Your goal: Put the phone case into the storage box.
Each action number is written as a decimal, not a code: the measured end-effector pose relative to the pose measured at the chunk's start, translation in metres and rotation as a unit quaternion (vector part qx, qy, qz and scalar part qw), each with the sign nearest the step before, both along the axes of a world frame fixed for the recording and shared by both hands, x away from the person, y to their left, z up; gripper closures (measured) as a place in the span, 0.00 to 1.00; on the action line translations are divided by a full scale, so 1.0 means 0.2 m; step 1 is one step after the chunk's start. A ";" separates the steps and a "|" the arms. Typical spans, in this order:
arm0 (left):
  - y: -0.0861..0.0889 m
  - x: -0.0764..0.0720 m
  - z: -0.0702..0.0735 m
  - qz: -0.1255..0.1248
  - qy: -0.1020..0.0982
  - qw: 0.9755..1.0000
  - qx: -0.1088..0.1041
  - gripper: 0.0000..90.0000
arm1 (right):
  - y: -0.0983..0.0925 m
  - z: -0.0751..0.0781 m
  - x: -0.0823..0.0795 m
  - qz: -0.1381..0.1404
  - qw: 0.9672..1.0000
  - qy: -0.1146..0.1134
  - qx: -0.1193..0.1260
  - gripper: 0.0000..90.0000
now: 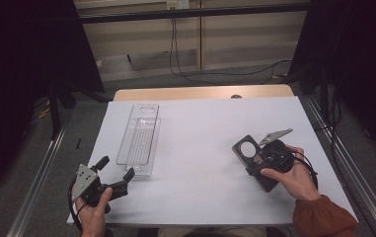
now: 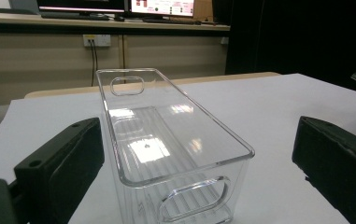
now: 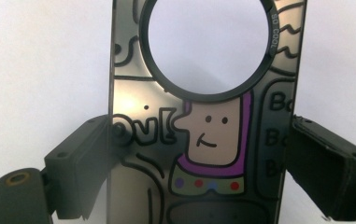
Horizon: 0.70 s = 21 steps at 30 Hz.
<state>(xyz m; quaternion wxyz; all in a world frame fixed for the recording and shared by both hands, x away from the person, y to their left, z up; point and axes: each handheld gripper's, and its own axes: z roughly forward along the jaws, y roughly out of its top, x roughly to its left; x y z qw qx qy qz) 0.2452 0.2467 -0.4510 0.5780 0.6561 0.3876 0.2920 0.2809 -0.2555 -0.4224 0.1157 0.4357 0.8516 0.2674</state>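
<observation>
Currently, the right gripper point(image 1: 254, 165) rests low over the white table cover point(image 1: 200, 148) on the right side, held in the person's right hand point(image 1: 294, 180). Its two black jaws stand wide, one on each long edge of a dark flat card point(image 1: 249, 153) with a round hole near its far end. In the right gripper view the card point(image 3: 203, 130) stands upright between the jaws; the right jaw meets its edge, and the left jaw shows through the card's tinted margin. The card carries a cartoon figure with a purple outline, a row of coloured dots and black lettering. The grip is a wide one across the card's full width.

The left gripper point(image 1: 116, 170) lies at the near left of the table cover, in the person's left hand point(image 1: 94, 212). Its jaws are spread apart with nothing between the pads. Just beyond them stands a clear plastic bin point(image 1: 138, 140), long and narrow, its short end facing the gripper. In the left gripper view the bin point(image 2: 166, 140) sits between the lines of the two jaws but ahead of them, untouched, with a handle slot in each short wall. The bin and the card lie well apart
</observation>
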 end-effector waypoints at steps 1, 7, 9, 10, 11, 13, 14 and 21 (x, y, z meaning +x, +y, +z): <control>0.00 0.00 0.00 0.002 -0.001 1.000 -0.001 0.03 | -0.01 0.00 0.00 0.009 1.000 -0.008 0.002 0.13; 0.00 0.00 0.00 0.001 -0.001 1.000 0.000 0.03 | -0.02 -0.01 0.00 0.003 0.999 -0.023 0.033 0.13; 0.00 0.00 0.00 0.002 0.000 1.000 0.002 0.03 | -0.02 -0.01 0.01 0.006 0.999 -0.031 0.039 0.13; 0.00 0.00 0.00 0.001 0.001 1.000 0.001 0.03 | -0.02 -0.02 0.01 0.006 0.998 -0.034 0.045 0.13; 0.00 0.00 0.00 0.000 0.000 1.000 -0.001 0.03 | -0.02 -0.02 0.00 0.007 0.998 -0.040 0.045 0.13; 0.00 0.00 0.00 -0.006 0.004 1.000 -0.003 0.03 | -0.02 -0.02 0.00 0.008 0.997 -0.053 0.050 0.13; 0.00 0.00 0.00 -0.006 0.004 1.000 0.001 0.03 | -0.01 -0.01 0.00 0.010 0.996 -0.060 0.060 0.13; -0.01 0.01 -0.01 -0.014 0.015 1.000 0.000 0.03 | -0.02 -0.01 0.00 0.020 0.991 -0.099 0.084 0.13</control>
